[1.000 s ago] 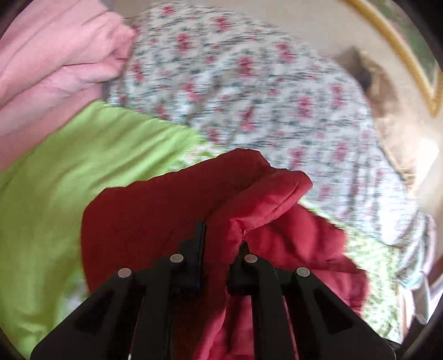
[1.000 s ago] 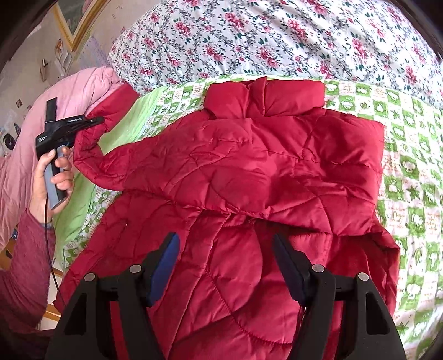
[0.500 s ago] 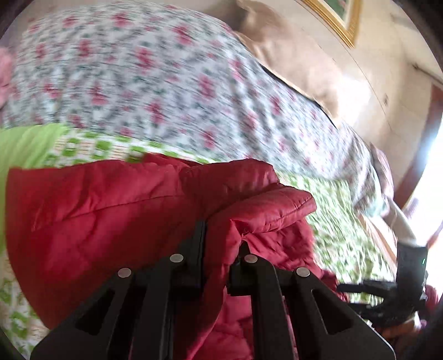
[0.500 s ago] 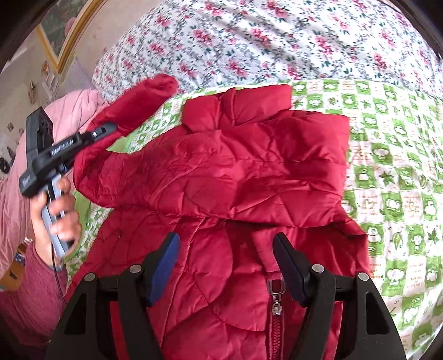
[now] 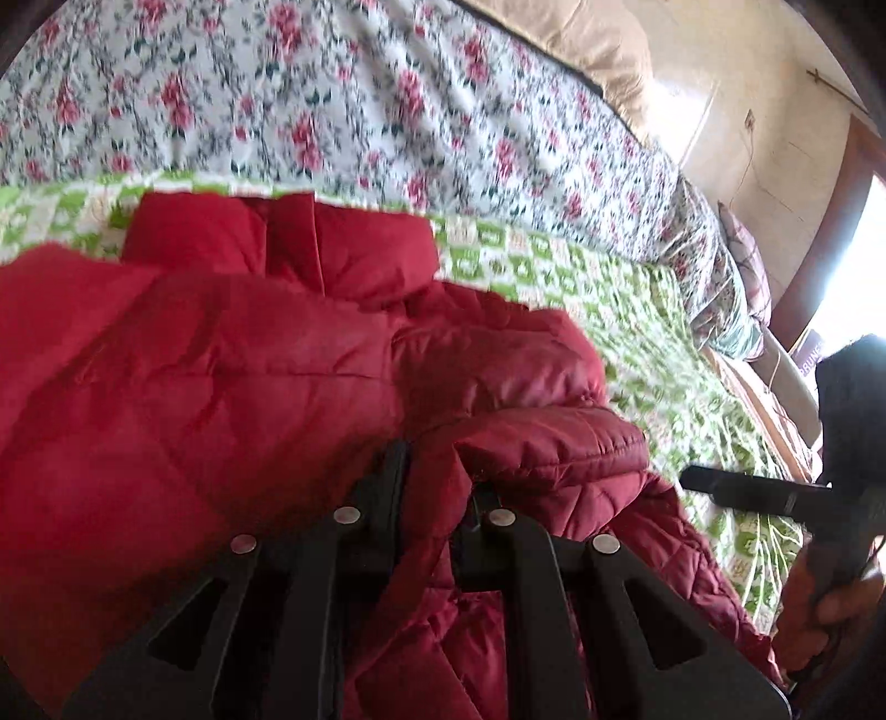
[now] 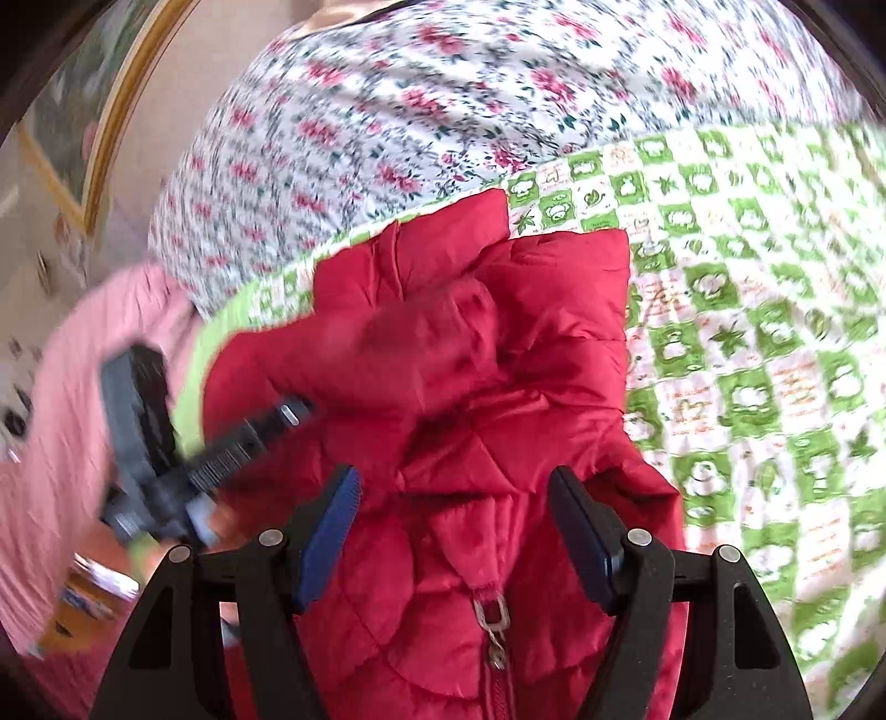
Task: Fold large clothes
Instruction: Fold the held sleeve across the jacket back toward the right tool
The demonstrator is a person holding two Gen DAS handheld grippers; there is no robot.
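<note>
A red quilted jacket [image 5: 194,387] lies spread on a green checked cloth on the bed, collar toward the far side. My left gripper [image 5: 437,471] is shut on the cuff of one sleeve [image 5: 554,443] and holds it over the jacket's body. In the right wrist view that sleeve [image 6: 387,343] crosses the chest, blurred, with the left gripper [image 6: 221,454] and the hand holding it at the left. My right gripper [image 6: 454,498] hangs open just above the jacket's front [image 6: 526,387], its blue pads [image 6: 332,515] either side of the zipper pull [image 6: 493,609], gripping nothing.
The green checked cloth [image 6: 747,332] covers the near part of the bed, and a floral bedspread [image 5: 332,111] rises behind it. A pink blanket [image 6: 66,387] lies at the left. A beige pillow [image 5: 598,44] and a framed picture [image 6: 83,138] are by the wall.
My left gripper has swung right, carrying the sleeve from off the jacket's left side across its body. My right gripper has shifted left over the jacket's front, staying open.
</note>
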